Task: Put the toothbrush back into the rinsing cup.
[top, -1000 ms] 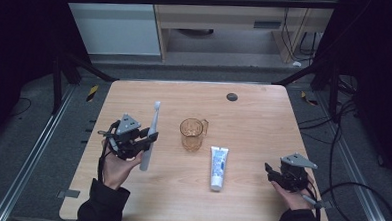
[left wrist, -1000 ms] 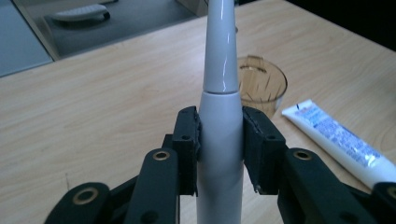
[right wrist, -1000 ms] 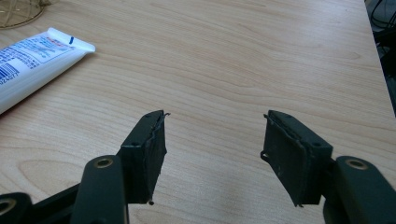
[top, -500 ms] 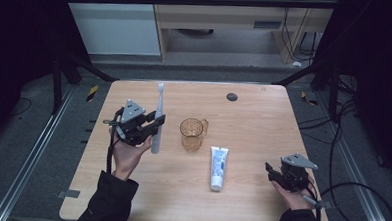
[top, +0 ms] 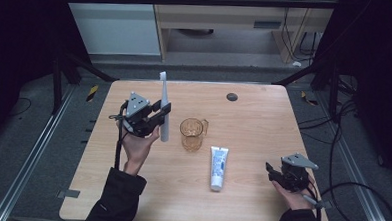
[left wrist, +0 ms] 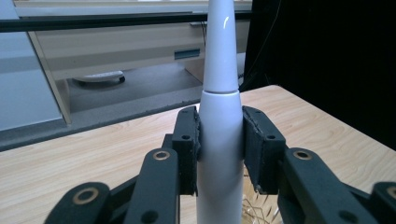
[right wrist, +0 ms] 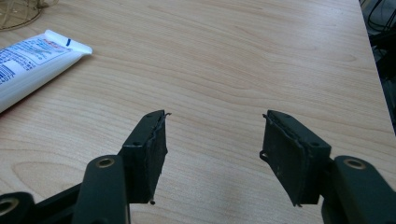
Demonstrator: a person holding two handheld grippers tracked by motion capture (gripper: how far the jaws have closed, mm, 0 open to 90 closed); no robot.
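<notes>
A white electric toothbrush (top: 163, 109) stands nearly upright in the air above the table's left half, with my left gripper (top: 160, 115) shut on its body. In the left gripper view both pads press the white handle (left wrist: 220, 140), whose neck rises out of the top. An amber glass mug (top: 193, 134) stands just right of the brush. A white toothpaste tube (top: 218, 166) lies flat nearer the front. My right gripper (top: 274, 174) rests low at the front right, open, with only bare wood between its fingers (right wrist: 152, 149).
The wooden table (top: 253, 118) has a small dark round spot (top: 231, 96) near its far edge. A corner of the tube (right wrist: 32, 60) and the mug's base (right wrist: 16, 14) lie left of my right gripper. Cables trail off the right side.
My left gripper has lifted the toothbrush and carried it away from me and rightward, closer to the mug, tipping it more upright. The right gripper has stayed in place.
</notes>
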